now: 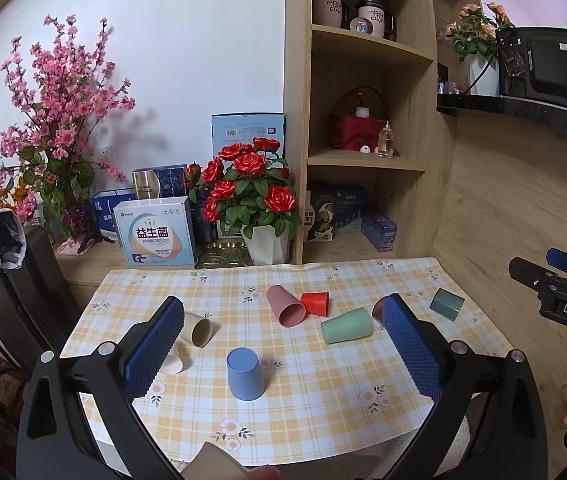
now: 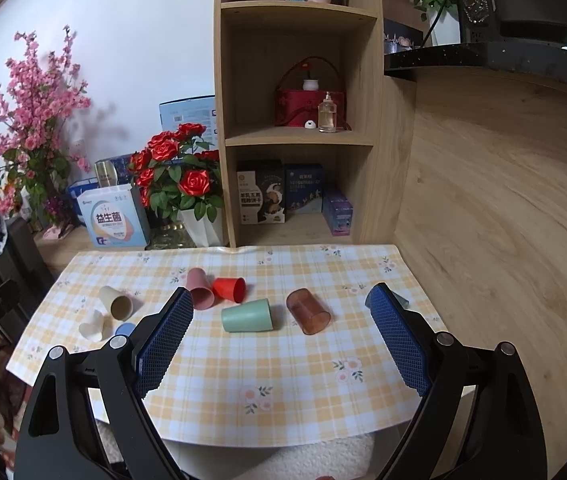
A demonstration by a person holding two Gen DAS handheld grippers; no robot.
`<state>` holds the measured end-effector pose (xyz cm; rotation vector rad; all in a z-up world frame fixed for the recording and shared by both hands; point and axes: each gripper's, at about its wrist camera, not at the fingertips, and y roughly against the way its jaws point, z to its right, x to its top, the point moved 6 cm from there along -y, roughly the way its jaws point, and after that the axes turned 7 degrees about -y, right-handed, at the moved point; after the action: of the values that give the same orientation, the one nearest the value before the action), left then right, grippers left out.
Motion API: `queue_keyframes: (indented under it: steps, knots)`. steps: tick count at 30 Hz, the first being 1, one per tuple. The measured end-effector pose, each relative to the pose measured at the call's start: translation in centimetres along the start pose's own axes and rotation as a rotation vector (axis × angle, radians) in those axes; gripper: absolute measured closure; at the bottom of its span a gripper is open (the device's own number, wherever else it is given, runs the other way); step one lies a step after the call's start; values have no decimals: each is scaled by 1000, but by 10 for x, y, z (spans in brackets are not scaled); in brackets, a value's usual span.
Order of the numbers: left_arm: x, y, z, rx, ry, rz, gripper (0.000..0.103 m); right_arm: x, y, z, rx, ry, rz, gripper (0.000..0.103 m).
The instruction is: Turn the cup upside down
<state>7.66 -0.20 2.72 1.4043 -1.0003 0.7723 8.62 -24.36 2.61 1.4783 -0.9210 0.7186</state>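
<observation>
Eight cups sit on the checked tabletop (image 2: 283, 392), and both grippers hang over its near edge with nothing in them. One blue cup (image 1: 244, 374) already stands upside down, right in front of the left gripper (image 1: 283, 344), whose fingers (image 1: 155, 344) are spread wide. One grey-green cup (image 1: 447, 305) at the far right looks upside down too, though it is partly hidden in the right view, so I am not sure. Six cups lie on their sides: one cream (image 1: 196, 329), one white (image 1: 171, 358), one pink (image 1: 285, 306), one red (image 1: 315, 303), one green (image 2: 247, 315) and one clear brown (image 2: 308, 312). The right gripper (image 2: 283, 336) also has its fingers (image 2: 165, 338) spread wide, and the green and brown cups lie just ahead of it, between the two fingers. The green cup's long side runs left to right with its mouth to the right. The brown cup points its mouth toward the near right. I think the right gripper is nearer to these two, while the left one is nearer to the cream and white cups
</observation>
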Motion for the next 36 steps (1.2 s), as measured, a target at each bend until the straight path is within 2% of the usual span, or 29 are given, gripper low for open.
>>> queue_keyframes:
  steps: [20, 33, 36]
  knots:
    - [7, 6, 2, 2, -10, 25, 6, 3, 5, -4, 0, 2, 7, 16]
    - [5, 5, 4, -15, -3, 14, 6, 4, 5, -2, 2, 6, 2, 16]
    - [5, 5, 0, 8, 10, 29, 6, 4, 5, -2, 3, 7, 2, 16]
